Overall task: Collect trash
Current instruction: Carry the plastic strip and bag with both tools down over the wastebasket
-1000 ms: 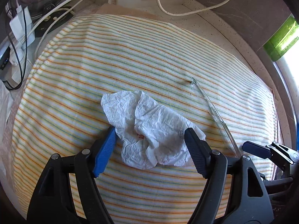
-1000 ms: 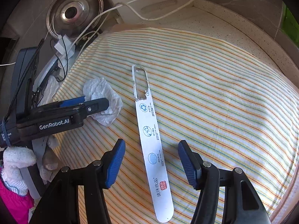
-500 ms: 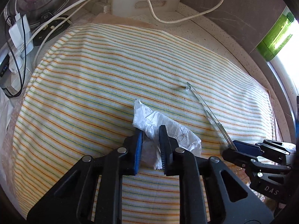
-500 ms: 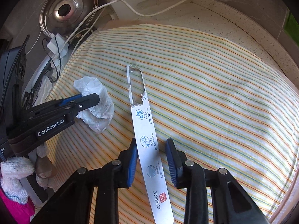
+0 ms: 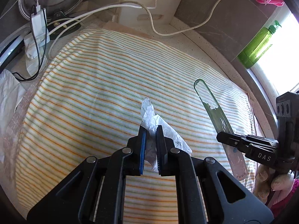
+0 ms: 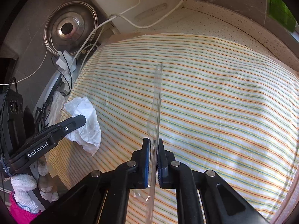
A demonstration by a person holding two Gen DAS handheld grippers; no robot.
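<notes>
My left gripper [image 5: 150,130] is shut on a crumpled white tissue [image 5: 152,118] and holds it above the striped cloth [image 5: 93,97]. The tissue also shows in the right wrist view [image 6: 86,123], hanging from the left gripper [image 6: 82,119]. My right gripper [image 6: 153,143] is shut on a long clear plastic package strip [image 6: 156,100], held edge-on and lifted off the cloth [image 6: 224,102]. In the left wrist view the strip [image 5: 211,104] sticks up from the right gripper [image 5: 222,137] at the right.
A steel pot lid [image 6: 70,28], white cables [image 5: 155,24] and a white charger [image 5: 38,21] lie at the back left. A green bottle [image 5: 258,44] stands by the window at the right. A speckled counter [image 6: 205,22] surrounds the cloth.
Both grippers have lifted their trash off the cloth. The right gripper has closed fully on the strip, which now stands edge-on. The tissue hangs from the left gripper.
</notes>
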